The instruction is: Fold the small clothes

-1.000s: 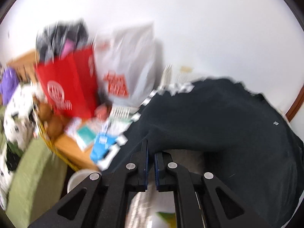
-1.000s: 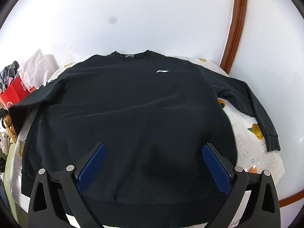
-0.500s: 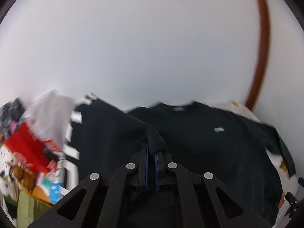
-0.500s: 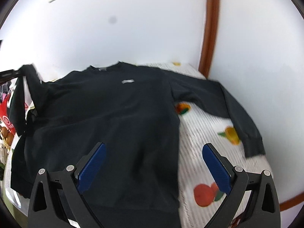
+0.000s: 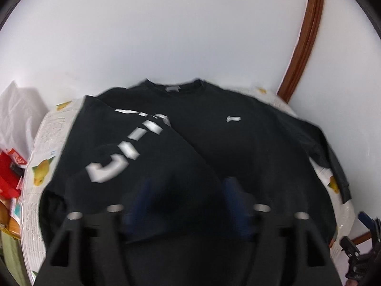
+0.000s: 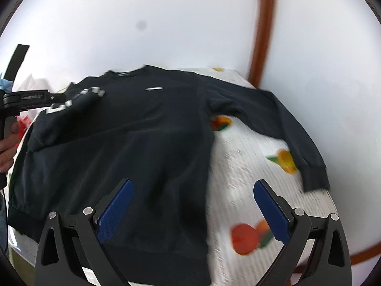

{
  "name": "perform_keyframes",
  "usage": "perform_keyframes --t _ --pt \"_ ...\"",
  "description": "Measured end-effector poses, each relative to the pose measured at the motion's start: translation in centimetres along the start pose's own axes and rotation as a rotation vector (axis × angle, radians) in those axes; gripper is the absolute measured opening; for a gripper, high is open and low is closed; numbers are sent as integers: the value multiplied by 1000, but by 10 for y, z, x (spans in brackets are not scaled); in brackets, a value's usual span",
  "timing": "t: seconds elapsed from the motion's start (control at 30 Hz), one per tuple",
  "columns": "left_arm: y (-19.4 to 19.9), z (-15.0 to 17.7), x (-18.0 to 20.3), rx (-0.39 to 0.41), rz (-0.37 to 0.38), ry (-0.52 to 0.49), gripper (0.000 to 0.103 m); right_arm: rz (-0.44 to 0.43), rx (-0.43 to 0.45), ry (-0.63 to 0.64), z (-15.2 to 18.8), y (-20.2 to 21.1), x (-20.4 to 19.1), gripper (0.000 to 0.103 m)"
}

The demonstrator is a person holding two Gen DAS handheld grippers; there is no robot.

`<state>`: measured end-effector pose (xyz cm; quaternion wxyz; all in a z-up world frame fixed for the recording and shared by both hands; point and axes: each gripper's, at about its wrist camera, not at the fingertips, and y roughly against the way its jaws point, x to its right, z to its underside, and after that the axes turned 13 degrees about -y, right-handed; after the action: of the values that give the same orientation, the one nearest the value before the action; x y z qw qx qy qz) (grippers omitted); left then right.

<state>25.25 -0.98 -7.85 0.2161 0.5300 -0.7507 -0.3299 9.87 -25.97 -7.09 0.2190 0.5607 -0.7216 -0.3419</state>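
White walls point(image 6: 166, 23) back fruit-print tablecloth point(image 6: 250, 166) under black sweatshirt point(image 6: 142, 143).

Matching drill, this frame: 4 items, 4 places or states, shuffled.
Items:
1 lettered sleeve
2 plain sleeve
3 right hand-held gripper
4 red bag

Places or states:
A open, empty, above the hem
B stretched out on the fruit-print cloth
C folded across the sweatshirt body
D beside the table, left edge of the left wrist view

Pairs: 1-C, 2-B, 3-A, 4-D
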Motion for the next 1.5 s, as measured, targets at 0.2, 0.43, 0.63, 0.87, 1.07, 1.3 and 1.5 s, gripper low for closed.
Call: perform_keyframes --t 0.2,0.43,0.63,0.87,1.07,1.3,1.5 --pt "37 48 -67 14 -128 79 67 -134 7 123 -18 -10 -83 100" --pt "48 111 -151 -70 -226 220 67 -357 -87 219 -27 -48 -194 100" --pt "27 149 -183 -108 -212 286 67 -435 -165 280 -16 -87 -277 100" --pt "4 159 -184 -91 -184 305 64 -436 -233 326 2 -130 -337 61" --pt "-5 159 -185 -118 -220 313 19 -446 -187 310 -19 -133 -320 9" --pt "-9 159 -182 -129 -219 291 13 -445 -7 94 -96 -90 -203 9" --pt "-9 158 -184 -138 -213 311 13 -258 -19 -26 -112 -113 -95 16"
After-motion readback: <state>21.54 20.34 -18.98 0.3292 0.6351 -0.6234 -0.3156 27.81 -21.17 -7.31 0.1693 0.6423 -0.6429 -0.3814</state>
